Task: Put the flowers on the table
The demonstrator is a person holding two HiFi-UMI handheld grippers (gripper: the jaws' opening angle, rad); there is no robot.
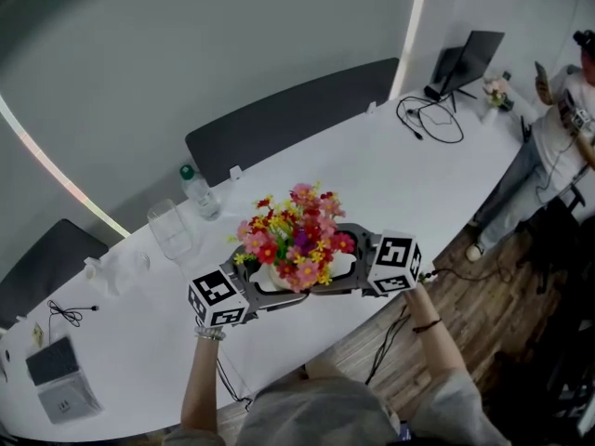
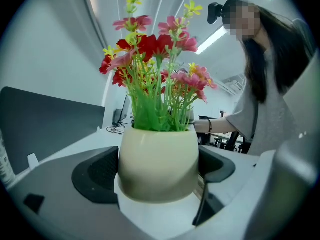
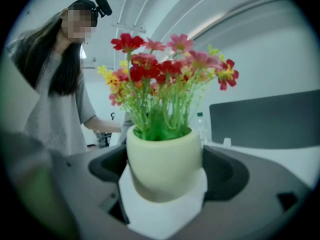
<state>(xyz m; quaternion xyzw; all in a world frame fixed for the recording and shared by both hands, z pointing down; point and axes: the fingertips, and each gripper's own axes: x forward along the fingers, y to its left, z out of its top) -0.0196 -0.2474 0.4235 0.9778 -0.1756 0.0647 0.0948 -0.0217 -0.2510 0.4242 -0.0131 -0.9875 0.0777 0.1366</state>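
Where left tool (image 1: 270,291) meets right tool (image 1: 339,266), flower pot (image 2: 159,164) clamped between.

Bright, even indoor light, glowing light strips (image 1: 417,17), dark fisheye corners, foreground perhaps slightly blurred.

In the head view, the flowers (image 1: 296,235) cover most of the pot (image 1: 272,277) and hide the tips of the left claw (image 1: 270,286) and the right claw (image 1: 337,266). No view shows whether the pot's base touches the counter (image 1: 390,175). In the right gripper view the pot is blurred. The left gripper view's edge cuts off a bottle (image 2: 4,161). The head view's right edge cuts off a person (image 1: 567,110), and a pink object (image 1: 497,91) by the monitor (image 1: 469,59) is too small to tell.
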